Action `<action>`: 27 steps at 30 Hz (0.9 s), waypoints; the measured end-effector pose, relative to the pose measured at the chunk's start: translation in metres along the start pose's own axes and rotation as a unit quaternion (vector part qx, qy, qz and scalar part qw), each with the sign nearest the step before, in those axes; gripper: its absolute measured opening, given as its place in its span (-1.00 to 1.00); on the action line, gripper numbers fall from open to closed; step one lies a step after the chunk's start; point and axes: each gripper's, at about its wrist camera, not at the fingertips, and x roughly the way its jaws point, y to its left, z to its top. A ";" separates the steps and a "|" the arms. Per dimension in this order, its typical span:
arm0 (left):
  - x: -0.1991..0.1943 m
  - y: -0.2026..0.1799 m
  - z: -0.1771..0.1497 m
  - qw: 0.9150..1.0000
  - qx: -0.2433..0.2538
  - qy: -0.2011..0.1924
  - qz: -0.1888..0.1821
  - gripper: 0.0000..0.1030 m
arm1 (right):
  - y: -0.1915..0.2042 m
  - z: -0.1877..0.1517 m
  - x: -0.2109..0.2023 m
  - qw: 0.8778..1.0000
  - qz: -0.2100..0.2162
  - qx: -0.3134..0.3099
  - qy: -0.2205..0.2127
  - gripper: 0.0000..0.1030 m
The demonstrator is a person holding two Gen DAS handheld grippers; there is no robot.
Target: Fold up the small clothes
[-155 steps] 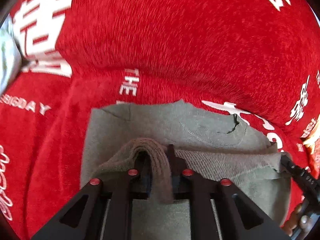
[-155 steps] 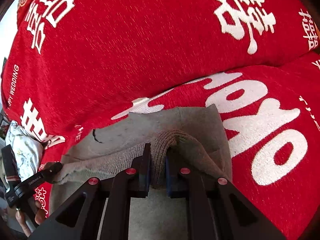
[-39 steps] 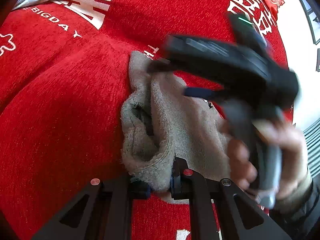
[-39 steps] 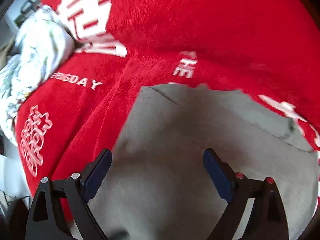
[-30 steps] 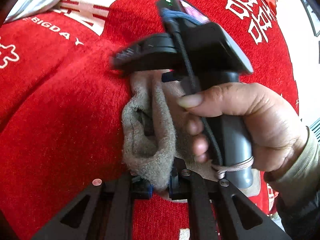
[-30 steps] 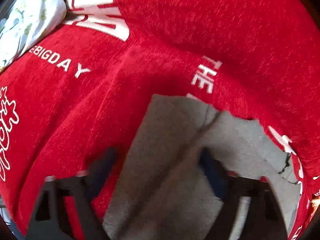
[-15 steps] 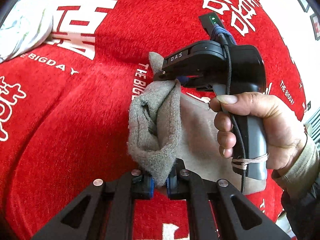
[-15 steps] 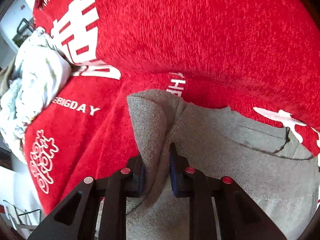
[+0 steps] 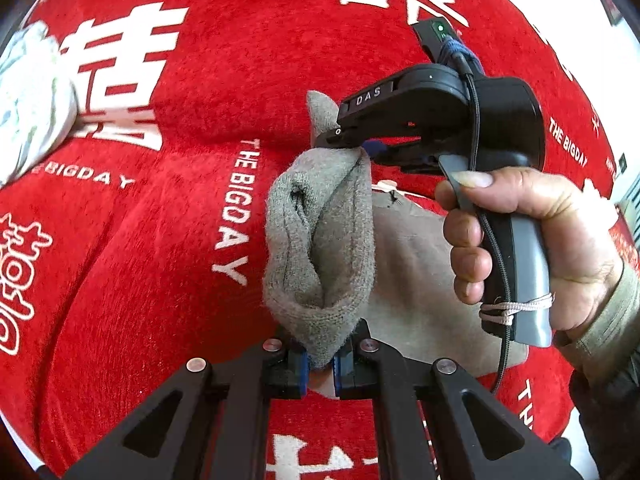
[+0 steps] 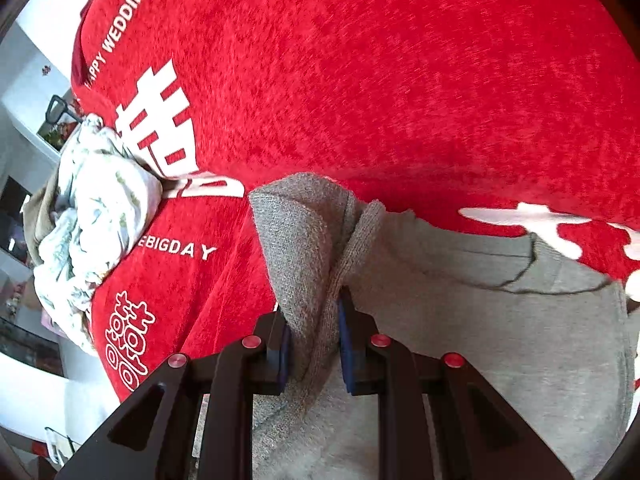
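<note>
Grey garment [image 9: 320, 240]: fuzzy matt knit. Red cover [image 10: 400, 80]: plush cloth. Right gripper [image 9: 362, 148]: matt black plastic.

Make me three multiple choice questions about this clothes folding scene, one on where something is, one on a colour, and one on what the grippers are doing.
1. Where does the pale flowered cloth lie, seen from the right wrist camera?
A. left of the grey garment
B. on top of the grey garment
C. between the gripper's fingers

2. What colour is the blanket under the grey garment?
A. blue
B. red with white lettering
C. plain green

3. What is the state of the two grippers?
A. both open
B. only the left holds cloth
C. both shut on the grey garment

Answers: 1 A, it is bunched at the blanket's left edge. 2 B, white characters and words are printed on red. 3 C, grey folds are pinched in the left gripper and the right gripper.
</note>
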 end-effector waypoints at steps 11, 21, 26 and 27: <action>0.010 -0.052 0.000 0.998 0.058 0.016 0.018 -0.83 | -0.036 -0.004 -0.036 1.000 0.003 -0.004 -0.010 -0.58; 0.020 -0.093 -0.008 0.994 0.101 0.028 0.022 -0.83 | -0.080 -0.012 -0.056 0.999 0.023 0.021 -0.018 -0.58; 0.028 -0.113 -0.015 0.991 0.125 0.033 0.026 -0.83 | -0.100 -0.012 -0.065 0.999 0.036 0.032 -0.020 -0.58; 0.029 -0.118 -0.016 0.991 0.129 0.034 0.027 -0.83 | -0.104 -0.012 -0.066 0.999 0.037 0.033 -0.020 -0.58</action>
